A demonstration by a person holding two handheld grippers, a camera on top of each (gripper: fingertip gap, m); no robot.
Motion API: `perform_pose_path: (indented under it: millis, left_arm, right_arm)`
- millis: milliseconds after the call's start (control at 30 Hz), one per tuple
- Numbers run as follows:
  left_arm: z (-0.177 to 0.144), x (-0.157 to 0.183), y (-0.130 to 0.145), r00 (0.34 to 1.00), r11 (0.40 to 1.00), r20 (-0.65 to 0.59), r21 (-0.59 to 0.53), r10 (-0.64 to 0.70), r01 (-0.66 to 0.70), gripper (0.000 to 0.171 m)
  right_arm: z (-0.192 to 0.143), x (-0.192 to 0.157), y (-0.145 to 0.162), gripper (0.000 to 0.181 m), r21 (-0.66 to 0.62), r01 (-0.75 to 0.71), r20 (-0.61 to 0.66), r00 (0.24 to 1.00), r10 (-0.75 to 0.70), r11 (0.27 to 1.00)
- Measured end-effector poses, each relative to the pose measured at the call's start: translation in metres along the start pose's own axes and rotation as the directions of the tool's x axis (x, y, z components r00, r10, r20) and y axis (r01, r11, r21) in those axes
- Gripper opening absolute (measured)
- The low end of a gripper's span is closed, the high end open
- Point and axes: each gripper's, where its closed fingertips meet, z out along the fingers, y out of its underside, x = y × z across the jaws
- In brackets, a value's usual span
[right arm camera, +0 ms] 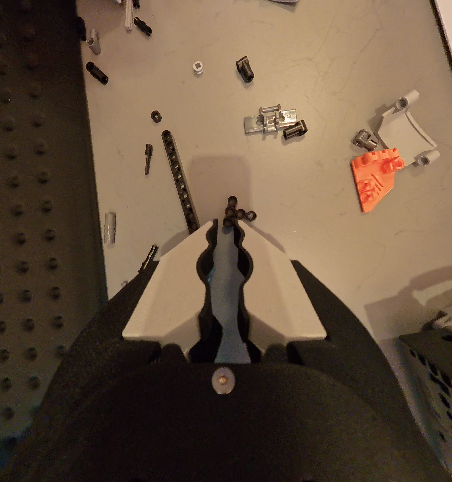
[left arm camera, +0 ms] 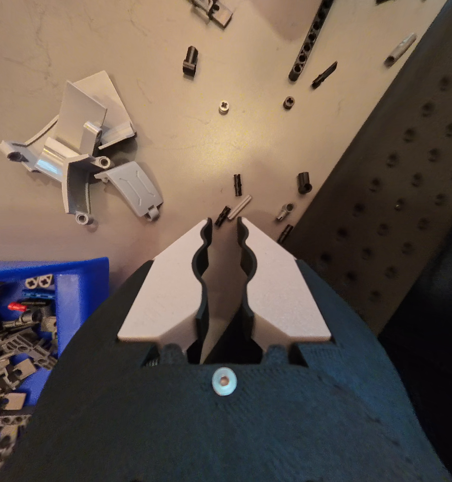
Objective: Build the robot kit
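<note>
black connector (right arm camera: 236, 214) at right tool (right arm camera: 226, 223) tips, gapped | left tool (left arm camera: 224, 221) spread near black pin (left arm camera: 222, 216)

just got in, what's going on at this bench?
Two handheld grippers hover over a beige table strewn with small plastic building parts. The left gripper is open, empty, its tips just short of a short black pin and a thin grey axle; a blue bin of mixed parts sits to its left. The right gripper is open around one end of a small black multi-hole connector, not clamped. An orange panel lies further right.
</note>
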Motion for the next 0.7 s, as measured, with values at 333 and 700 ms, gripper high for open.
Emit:
perform_pose_path:
  millis: [333, 700]
  left_arm:
    - [0.005, 0.002, -0.002, 1.000, 0.999, 0.006, 0.032, 0.029, -0.029, 0.000]
    - [0.000, -0.009, -0.005, 0.996, 0.999, 0.084, 0.035, 0.027, -0.030, 0.016]
  right_arm:
    - [-0.004, -0.005, 0.000, 0.011, 0.006, -0.014, -0.006, 1.000, 0.014, 1.000]
    - [-0.012, -0.007, -0.002, 0.011, 0.036, -0.027, -0.021, 0.999, 0.028, 0.999]
